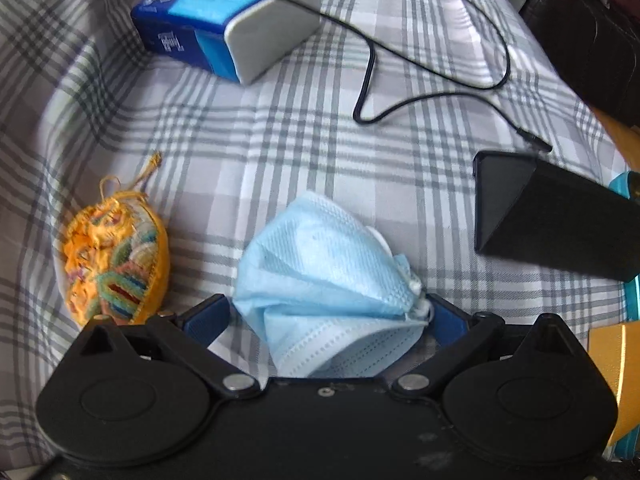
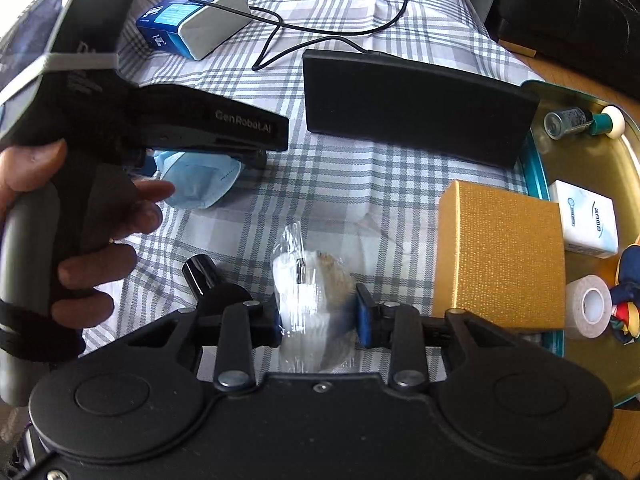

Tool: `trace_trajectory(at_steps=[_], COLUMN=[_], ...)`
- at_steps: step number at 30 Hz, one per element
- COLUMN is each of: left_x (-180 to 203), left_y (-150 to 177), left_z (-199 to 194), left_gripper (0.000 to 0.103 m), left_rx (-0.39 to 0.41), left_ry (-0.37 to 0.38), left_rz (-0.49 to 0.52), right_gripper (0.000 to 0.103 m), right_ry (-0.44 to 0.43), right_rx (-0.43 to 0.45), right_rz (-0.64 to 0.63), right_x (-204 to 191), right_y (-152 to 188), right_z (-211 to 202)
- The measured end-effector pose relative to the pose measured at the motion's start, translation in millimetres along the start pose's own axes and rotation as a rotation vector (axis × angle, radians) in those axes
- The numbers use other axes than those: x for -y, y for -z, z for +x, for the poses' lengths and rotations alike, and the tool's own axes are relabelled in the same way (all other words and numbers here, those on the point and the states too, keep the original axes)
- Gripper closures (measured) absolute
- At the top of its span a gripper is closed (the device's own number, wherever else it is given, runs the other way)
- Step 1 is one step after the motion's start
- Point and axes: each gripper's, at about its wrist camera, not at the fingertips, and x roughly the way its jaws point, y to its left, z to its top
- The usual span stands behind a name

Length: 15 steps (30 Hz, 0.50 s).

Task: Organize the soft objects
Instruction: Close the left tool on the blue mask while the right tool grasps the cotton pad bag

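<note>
My left gripper [image 1: 326, 314] is shut on a crumpled light blue face mask [image 1: 324, 264], held just over the plaid cloth [image 1: 280, 140]. The mask also shows in the right wrist view [image 2: 200, 178], under the left gripper's black body [image 2: 208, 124]. An orange crocheted pouch [image 1: 116, 268] lies on the cloth to the left of the mask. My right gripper [image 2: 318, 310] is shut on a clear plastic packet [image 2: 312, 280] with something white and brownish inside, near the cloth.
A blue tissue pack with a white end [image 1: 224, 20] lies far back. A black cable [image 1: 400, 104] runs to a black box [image 1: 560, 220]. A gold box [image 2: 500, 256] sits beside a gold tray [image 2: 624, 168] holding a bottle, a white box and tape.
</note>
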Motion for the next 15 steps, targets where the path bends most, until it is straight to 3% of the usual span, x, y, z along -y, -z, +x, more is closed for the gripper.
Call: trace_trajectory(at_steps=[4,15], left_x=[2.6,3.1], left_y=[5.3,6.2], left_z=[-1.2,-1.5], left_gripper=[0.0,0.0], left_rx=[0.045,0.05], left_ry=[-0.006,-0.006], left_rz=[0.004,-0.015], right_gripper=[0.067,0.063], right_ry=[0.006,0.0], right_rx=[-0.012,-0.009], right_rz=[0.011,0.093], right_x=[0.5,8.3], right_y=[0.0,-5.8], right_z=[7.3,18.3])
